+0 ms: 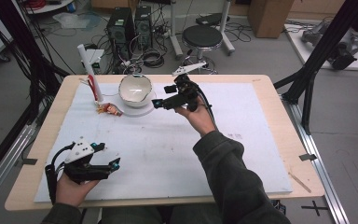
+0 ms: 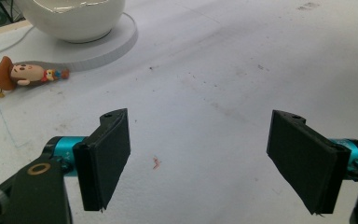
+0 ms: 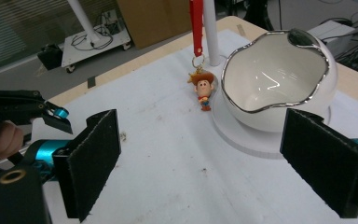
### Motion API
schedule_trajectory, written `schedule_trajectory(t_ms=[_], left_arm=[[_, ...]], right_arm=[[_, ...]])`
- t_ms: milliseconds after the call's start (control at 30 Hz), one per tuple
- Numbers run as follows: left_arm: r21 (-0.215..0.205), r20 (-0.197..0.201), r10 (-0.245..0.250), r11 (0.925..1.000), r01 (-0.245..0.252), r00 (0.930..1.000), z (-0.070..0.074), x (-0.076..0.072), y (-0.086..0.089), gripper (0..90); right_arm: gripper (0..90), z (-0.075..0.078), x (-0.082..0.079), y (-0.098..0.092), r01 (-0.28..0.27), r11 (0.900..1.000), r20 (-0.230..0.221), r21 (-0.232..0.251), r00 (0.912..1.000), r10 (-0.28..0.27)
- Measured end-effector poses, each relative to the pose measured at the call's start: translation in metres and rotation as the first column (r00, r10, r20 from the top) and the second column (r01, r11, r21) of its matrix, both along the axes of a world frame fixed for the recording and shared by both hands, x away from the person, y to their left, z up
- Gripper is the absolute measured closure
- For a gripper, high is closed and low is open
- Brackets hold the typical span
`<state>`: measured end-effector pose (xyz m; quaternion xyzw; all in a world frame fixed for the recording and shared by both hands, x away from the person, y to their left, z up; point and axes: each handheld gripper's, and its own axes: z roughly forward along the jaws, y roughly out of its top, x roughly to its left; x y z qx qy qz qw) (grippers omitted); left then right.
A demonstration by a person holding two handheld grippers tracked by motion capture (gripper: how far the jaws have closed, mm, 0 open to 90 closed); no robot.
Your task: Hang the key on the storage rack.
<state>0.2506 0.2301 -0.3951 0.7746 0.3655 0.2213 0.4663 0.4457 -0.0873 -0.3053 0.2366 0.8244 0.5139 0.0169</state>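
Jaws of the right gripper (image 1: 157,103) stand wide apart with nothing between them; no thing is held. It hovers above the white mat (image 1: 242,140), just beside the white bowl (image 1: 134,90), with its tips turned toward the bowl. In the right gripper view the bowl (image 3: 279,74) sits close ahead on a round white base (image 3: 242,137), its wavy rim edged in silver, its hollow bare. Just beside that base lies a small cowboy figure keychain (image 3: 203,91), its ring hooked to a red strap (image 3: 196,25) that hangs by a white post (image 3: 211,28). The left gripper (image 1: 115,164) rests low near the front left corner of the mat, well apart from the bowl, jaws likewise spread wide and holding nothing. In its own view the keychain figure (image 2: 25,74) lies on the mat next to the base (image 2: 116,44) of the bowl (image 2: 74,18). The mat covers a wooden table (image 1: 298,154).
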Motion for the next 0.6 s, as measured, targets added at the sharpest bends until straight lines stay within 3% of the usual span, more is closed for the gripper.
schedule_trajectory(t_ms=[600], left_arm=[[0.003,-0.001,-0.004,1.0,0.004,1.0,-0.001,0.001,-0.002,21.8]], right_arm=[[11.2,-0.008,-0.012,-0.04,0.064,0.998,-0.003,-0.008,0.998,-0.064]])
